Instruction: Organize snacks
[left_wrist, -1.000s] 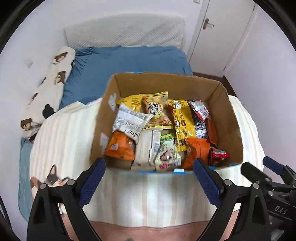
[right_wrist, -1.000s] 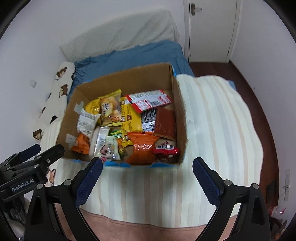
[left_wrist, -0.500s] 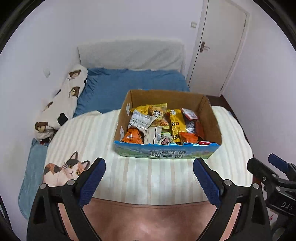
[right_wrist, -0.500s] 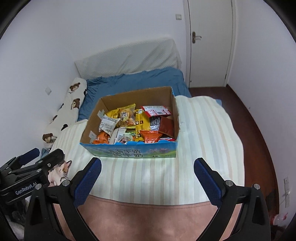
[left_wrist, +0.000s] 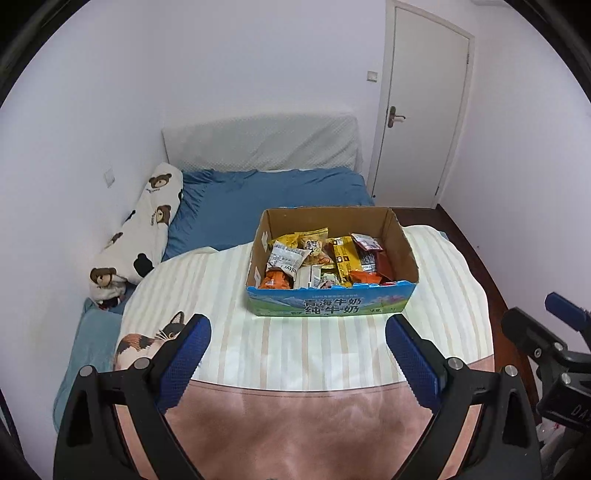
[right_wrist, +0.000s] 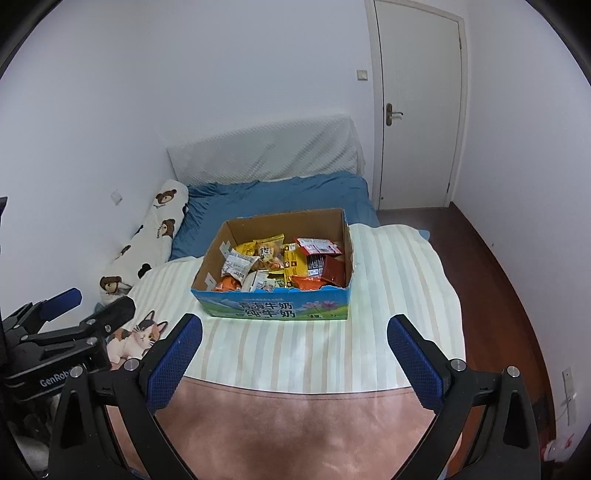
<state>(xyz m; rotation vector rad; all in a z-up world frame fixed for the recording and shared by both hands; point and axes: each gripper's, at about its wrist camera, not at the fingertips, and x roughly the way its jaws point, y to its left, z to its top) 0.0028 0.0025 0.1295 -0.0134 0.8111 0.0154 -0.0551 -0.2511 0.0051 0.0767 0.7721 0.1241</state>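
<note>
We hold the left hand-held gripper (left_wrist: 295, 349) and right hand-held gripper (right_wrist: 295, 347) wide apart and empty, well short of the cardboard box (left_wrist: 332, 304) on the bed (left_wrist: 295, 347). The snacks (left_wrist: 325, 258) all lie inside, so organizing looks finished.

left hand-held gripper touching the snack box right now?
Apart. In the left wrist view the left hand-held gripper hangs open, and striped blanket shows between its fingertips and the snack box. The right wrist view agrees.
</note>
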